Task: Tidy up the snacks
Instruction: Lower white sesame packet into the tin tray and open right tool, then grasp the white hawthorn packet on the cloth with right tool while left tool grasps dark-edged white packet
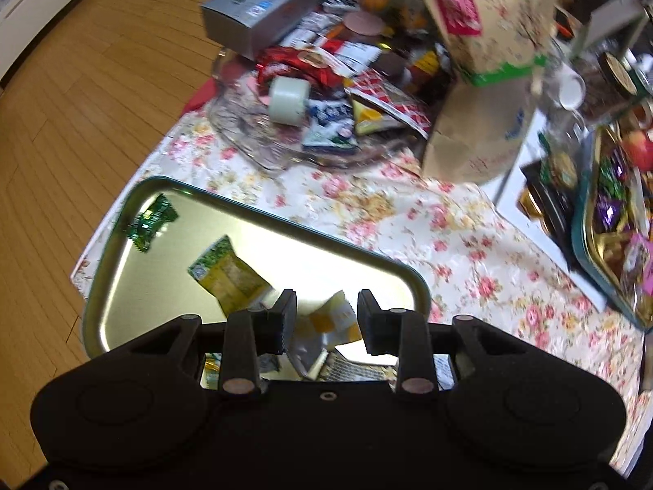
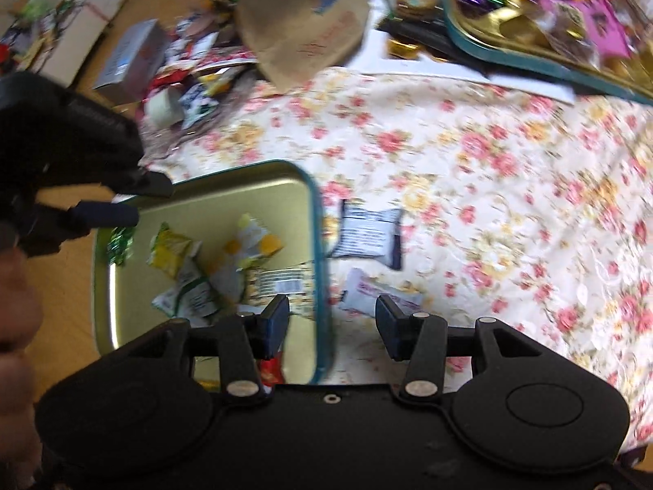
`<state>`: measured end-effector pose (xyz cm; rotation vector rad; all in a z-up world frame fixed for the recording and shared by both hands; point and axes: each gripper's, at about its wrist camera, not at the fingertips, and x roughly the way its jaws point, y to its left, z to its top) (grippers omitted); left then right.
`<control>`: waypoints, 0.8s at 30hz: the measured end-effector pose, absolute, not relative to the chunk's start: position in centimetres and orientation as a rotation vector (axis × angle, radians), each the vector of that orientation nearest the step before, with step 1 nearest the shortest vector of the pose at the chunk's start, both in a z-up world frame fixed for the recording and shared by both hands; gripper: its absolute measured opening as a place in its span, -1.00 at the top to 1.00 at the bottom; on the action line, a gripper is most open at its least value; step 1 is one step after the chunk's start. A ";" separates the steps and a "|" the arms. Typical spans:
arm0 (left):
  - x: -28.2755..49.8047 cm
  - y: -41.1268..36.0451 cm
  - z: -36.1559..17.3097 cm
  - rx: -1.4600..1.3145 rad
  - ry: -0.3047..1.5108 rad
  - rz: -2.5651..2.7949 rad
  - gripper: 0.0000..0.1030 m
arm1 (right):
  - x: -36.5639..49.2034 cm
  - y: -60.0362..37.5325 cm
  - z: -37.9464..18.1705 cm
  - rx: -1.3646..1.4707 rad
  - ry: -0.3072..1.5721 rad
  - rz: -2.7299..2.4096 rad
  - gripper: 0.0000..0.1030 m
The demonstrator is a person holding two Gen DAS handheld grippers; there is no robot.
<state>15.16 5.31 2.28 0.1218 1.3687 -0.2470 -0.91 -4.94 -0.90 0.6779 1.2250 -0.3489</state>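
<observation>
Floral cloth covers your counter (image 2: 469,171); your left fingers (image 1: 322,320) stand open over the tray (image 1: 122,281), your right fingers (image 2: 332,324) open, straddling its rim.

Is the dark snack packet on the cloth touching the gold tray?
Apart. In the right wrist view, a strip of floral cloth shows between the dark packet and the tray's teal rim.

Blurred snack heap (image 2: 192,77), unreadable.

Two trays (image 1: 253,204), two tongs (image 1: 322,318)
</observation>
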 end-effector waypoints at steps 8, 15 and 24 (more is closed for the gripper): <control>12.9 2.3 0.8 0.168 1.429 -0.338 0.21 | -2.1 -7.7 -2.2 0.783 1.251 -0.443 0.03; 11.5 0.3 0.1 0.187 1.470 -0.399 0.21 | -3.3 -9.1 -2.8 0.828 1.263 -0.499 0.03; 10.7 -2.1 0.4 0.202 1.473 -0.461 0.21 | -5.4 -11.2 -3.4 0.884 1.246 -0.533 0.03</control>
